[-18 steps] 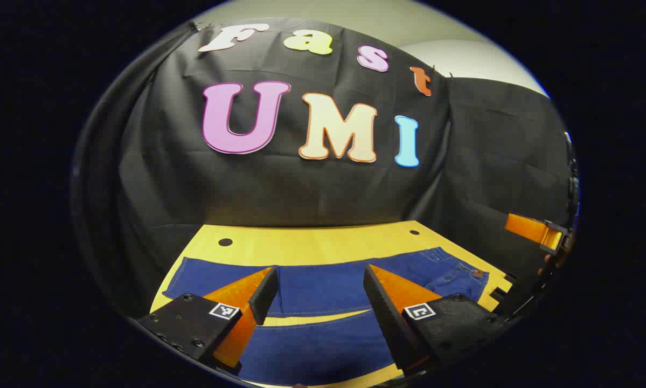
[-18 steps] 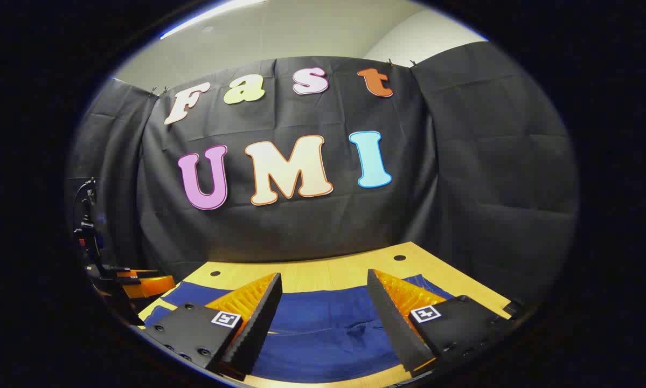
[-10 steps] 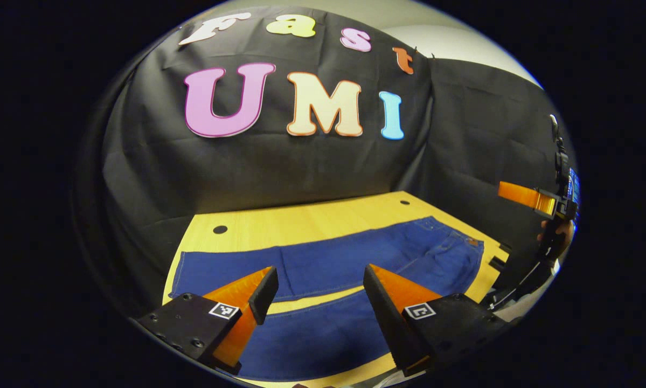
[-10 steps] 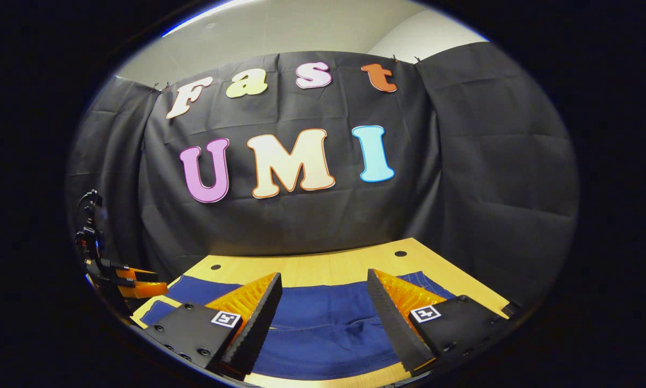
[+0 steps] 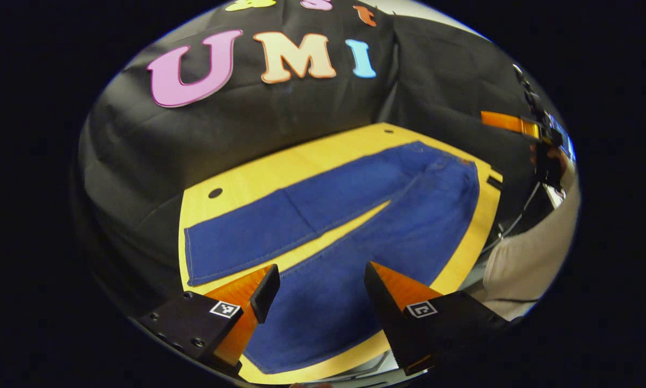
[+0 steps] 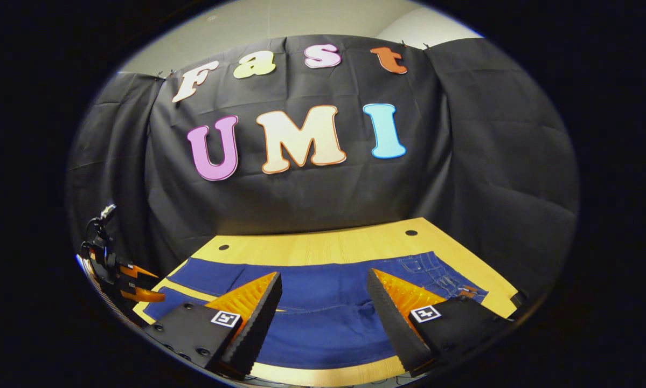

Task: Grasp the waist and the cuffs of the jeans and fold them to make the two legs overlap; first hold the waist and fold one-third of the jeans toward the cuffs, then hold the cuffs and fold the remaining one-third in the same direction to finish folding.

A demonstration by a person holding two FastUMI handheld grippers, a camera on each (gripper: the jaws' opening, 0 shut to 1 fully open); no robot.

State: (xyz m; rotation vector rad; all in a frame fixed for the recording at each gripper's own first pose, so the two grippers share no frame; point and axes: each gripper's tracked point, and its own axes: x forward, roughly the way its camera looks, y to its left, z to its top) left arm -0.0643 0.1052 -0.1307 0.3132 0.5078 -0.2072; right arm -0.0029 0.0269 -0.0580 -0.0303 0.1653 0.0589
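Overhead, the left gripper [image 5: 318, 280] hangs with its fingers spread wide and nothing between them, above the nearer leg of the jeans [image 5: 355, 226]. Those blue jeans lie flat on the yellow wooden table [image 5: 258, 172], legs splayed apart in a narrow V, waist toward the table's far right corner. The right gripper [image 6: 324, 285] is likewise parted and empty, poised over the jeans' hip region near the waist [image 6: 441, 272]. Beside the table's right edge, a light sleeve [image 5: 522, 258] shows.

Dim booth, overhead light, sharp centre, strong fisheye bending at edges.
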